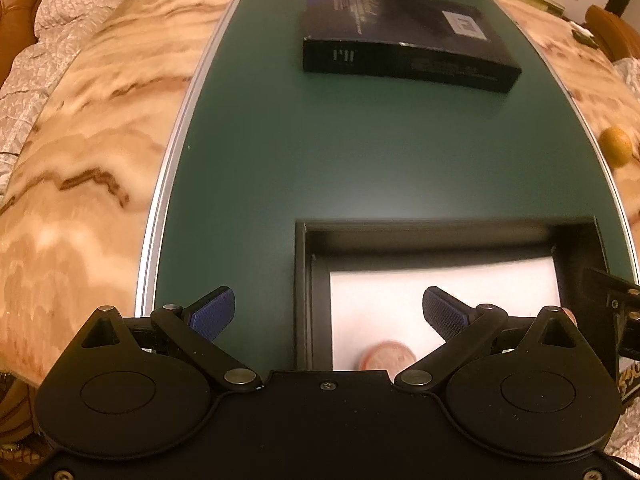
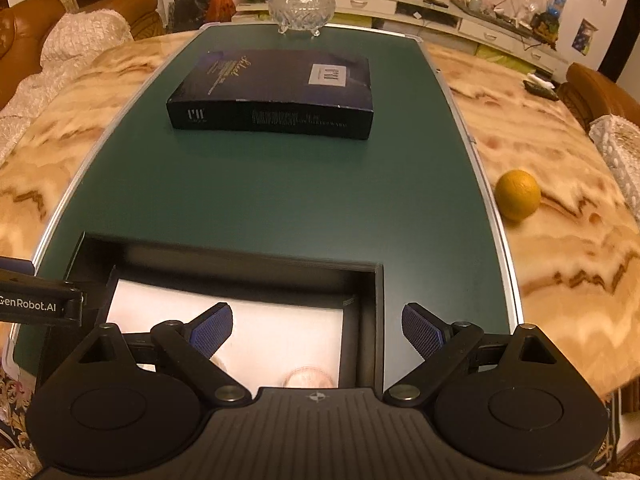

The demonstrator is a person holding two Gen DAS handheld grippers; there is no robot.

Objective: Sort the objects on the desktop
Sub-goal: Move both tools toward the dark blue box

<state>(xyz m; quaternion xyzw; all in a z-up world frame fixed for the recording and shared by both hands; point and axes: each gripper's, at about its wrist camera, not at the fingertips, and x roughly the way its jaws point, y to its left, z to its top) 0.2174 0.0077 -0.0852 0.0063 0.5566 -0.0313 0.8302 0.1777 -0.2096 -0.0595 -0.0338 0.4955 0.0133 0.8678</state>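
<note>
An open black box (image 1: 440,230) (image 2: 224,256) with a white lining sits at the near end of a green mat (image 1: 320,160) (image 2: 280,192). A round pinkish object (image 1: 386,356) (image 2: 308,378) lies inside it, partly hidden by the grippers. A closed black box (image 1: 404,52) (image 2: 272,94) lies at the mat's far end. My left gripper (image 1: 328,316) is open and empty over the box's left wall. My right gripper (image 2: 318,332) is open and empty over the box's right wall.
An orange fruit (image 2: 518,196) (image 1: 618,146) lies on the marble table (image 2: 560,220) to the right of the mat. A crystal bowl (image 2: 300,6) stands at the mat's far edge. Sofas surround the table.
</note>
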